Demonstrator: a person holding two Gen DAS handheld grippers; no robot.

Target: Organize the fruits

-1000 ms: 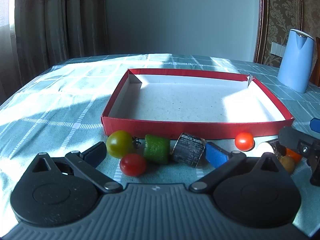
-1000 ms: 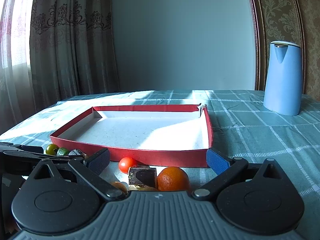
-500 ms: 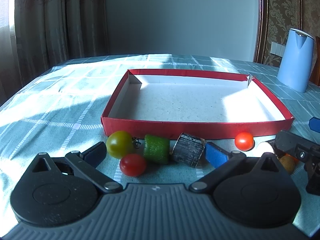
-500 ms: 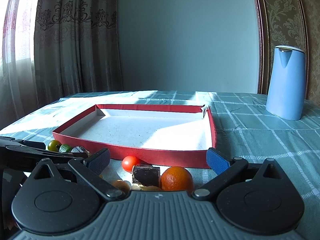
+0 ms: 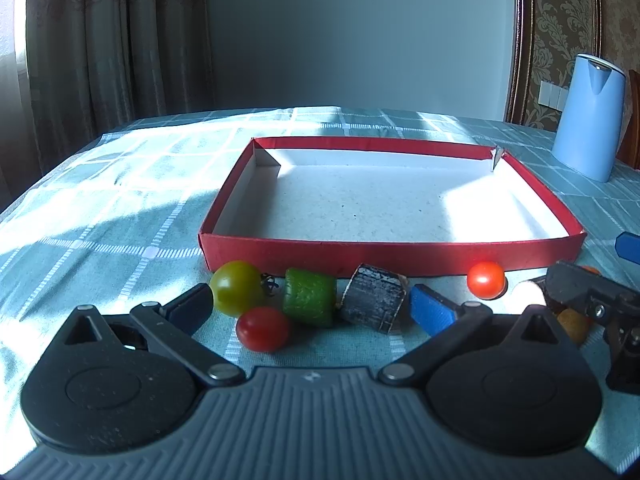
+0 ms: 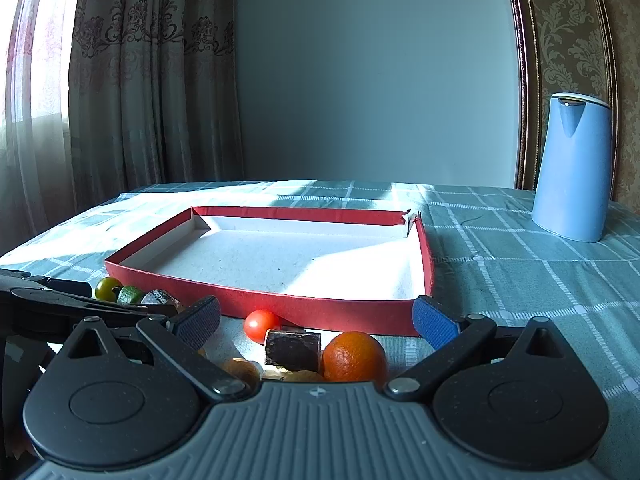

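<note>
The right tongs (image 6: 316, 316) are standing wide open, low over the worktop (image 6: 520, 280), gripping nothing. Between the blue pads (image 6: 434, 316), an orange (image 6: 354, 356), a dark brown block (image 6: 293, 346) and a red cherry tomato (image 6: 262, 325) are lying close together. Just beyond them, a shallow red tray (image 6: 320, 312) is sitting empty. Left of the tongs, the left tongs (image 6: 60, 304) are reaching in beside a green tomato (image 6: 107, 287). Far right, a blue kettle (image 6: 574, 168) is standing upright.

Blue kettle (image 6: 572, 168) stands on the teal checked tablecloth (image 6: 520, 280). Behind it, patterned wallpaper (image 6: 568, 40) in a wood frame; left of it, plain grey wall (image 6: 372, 72), then curtains (image 6: 152, 80). Sunlight patches across the cloth.
</note>
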